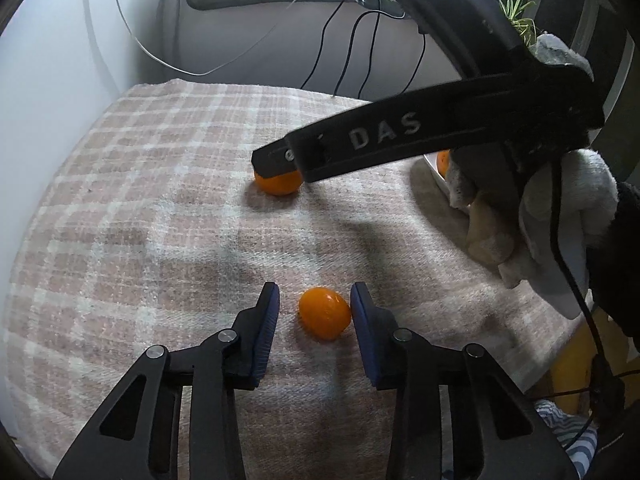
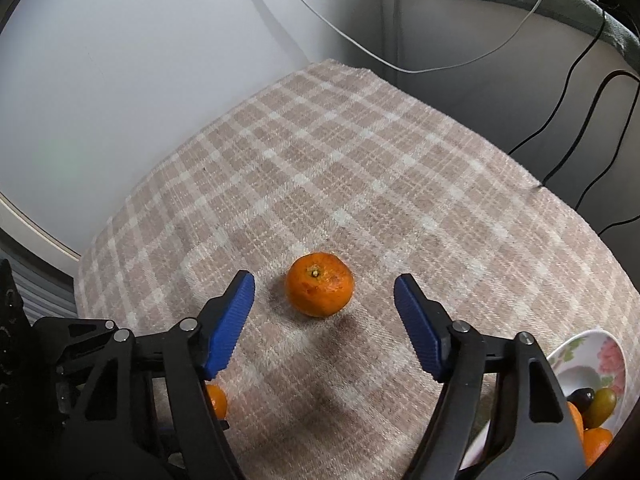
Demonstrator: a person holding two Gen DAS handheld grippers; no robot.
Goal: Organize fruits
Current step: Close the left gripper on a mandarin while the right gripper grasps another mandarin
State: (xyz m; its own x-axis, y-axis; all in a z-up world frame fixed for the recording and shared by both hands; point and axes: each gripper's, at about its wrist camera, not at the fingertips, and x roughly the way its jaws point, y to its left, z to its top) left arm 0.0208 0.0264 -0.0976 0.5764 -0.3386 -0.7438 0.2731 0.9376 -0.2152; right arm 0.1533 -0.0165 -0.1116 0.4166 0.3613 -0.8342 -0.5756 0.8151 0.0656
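A small smooth orange fruit lies on the checked cloth between the blue pads of my left gripper. The right pad touches its side and the left pad stands clear, so the gripper is open. A larger mandarin with its stem end up sits between the wide-open fingers of my right gripper, with a gap on both sides. In the left wrist view the right gripper reaches in from the right, its tips over that mandarin.
A flowered white bowl with several fruits stands at the cloth's right edge. A gloved hand holds the right gripper. Cables hang behind the table, and a pale wall borders the left.
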